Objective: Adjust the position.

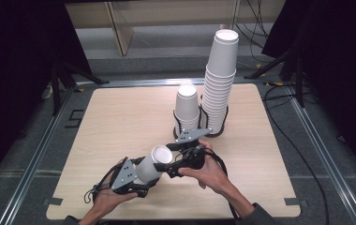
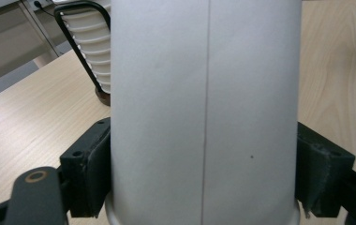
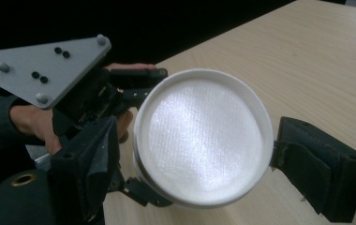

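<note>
A: High view first. What's in frame?

B: Light wood table [image 1: 120, 117] in the centre, dark floor around it. Two hands come in from the bottom edge. Left gripper [image 1: 141, 180] sits lower centre-left and holds a white paper cup [image 1: 152, 164] on its side, closed bottom facing up-right. Right gripper [image 1: 176, 157] is just right of the cup, at its end; grey plate on top.

A: Anything behind?

B: Upper centre: short cup stack [image 1: 187, 108] and, just right of it, tall cup stack [image 1: 220, 79], both upside down in black wire holders.

A: Left gripper view?

B: Cup [image 2: 204, 112] takes the whole middle, top to bottom, thin seam down it, rim at the bottom edge. Black pads [image 2: 89, 173] press its wall lower left and lower right, so the left gripper is clamped on the cup. Upper left: ribbed stack of cups [image 2: 92, 51] w/ a black wire loop.

A: Right gripper view?

B: Cup bottom [image 3: 204, 140] faces the camera, centre frame, round, recessed. Right gripper [image 3: 195, 164] jaws stand either side, lower left and lower right. Right pad shows a narrow gap from the cup; left pad is very near, contact can't be told. Reads as spread wide, not gripping. Left gripper's grey plate [image 3: 45, 70] and hand [image 3: 31, 119] sit upper left, table upper right.
</note>
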The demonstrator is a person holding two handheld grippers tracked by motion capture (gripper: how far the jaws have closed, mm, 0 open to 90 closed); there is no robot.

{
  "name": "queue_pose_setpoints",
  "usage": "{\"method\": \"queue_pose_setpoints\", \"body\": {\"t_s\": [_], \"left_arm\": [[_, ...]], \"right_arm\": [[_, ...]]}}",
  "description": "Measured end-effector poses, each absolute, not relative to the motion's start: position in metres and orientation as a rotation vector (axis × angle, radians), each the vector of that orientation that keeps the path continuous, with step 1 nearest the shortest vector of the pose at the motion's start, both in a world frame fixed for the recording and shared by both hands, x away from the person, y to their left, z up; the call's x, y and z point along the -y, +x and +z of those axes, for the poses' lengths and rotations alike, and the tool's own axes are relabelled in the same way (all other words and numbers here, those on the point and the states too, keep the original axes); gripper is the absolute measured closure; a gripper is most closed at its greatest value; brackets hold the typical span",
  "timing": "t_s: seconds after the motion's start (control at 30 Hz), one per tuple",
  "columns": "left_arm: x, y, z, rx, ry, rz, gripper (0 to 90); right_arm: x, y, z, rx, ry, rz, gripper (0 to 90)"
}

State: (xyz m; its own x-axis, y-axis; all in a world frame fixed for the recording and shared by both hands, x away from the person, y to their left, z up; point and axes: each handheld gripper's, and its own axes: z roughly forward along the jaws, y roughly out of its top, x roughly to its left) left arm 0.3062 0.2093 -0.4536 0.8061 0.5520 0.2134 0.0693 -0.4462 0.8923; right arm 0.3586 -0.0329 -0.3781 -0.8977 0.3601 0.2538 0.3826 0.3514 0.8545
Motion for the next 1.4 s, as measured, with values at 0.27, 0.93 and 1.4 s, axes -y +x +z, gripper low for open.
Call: {"method": "queue_pose_setpoints", "body": {"t_s": [0.27, 0.93, 1.4], "left_arm": [[-0.207, 0.303, -0.454, -0.407, 2.042, 0.593, 19.2], [-0.204, 0.300, -0.452, -0.324, 2.112, 0.633, 17.3], [-0.209, 0.298, -0.451, -0.322, 1.900, 0.619, 7.7]], "right_arm": [[0.029, 0.356, -0.384, 2.596, -0.676, -1.524, 15.7], [0.024, 0.356, -0.393, 2.631, -0.640, -1.422, 22.6], [0.037, 0.363, -0.385, 2.460, -0.672, -1.525, 24.8]]}}
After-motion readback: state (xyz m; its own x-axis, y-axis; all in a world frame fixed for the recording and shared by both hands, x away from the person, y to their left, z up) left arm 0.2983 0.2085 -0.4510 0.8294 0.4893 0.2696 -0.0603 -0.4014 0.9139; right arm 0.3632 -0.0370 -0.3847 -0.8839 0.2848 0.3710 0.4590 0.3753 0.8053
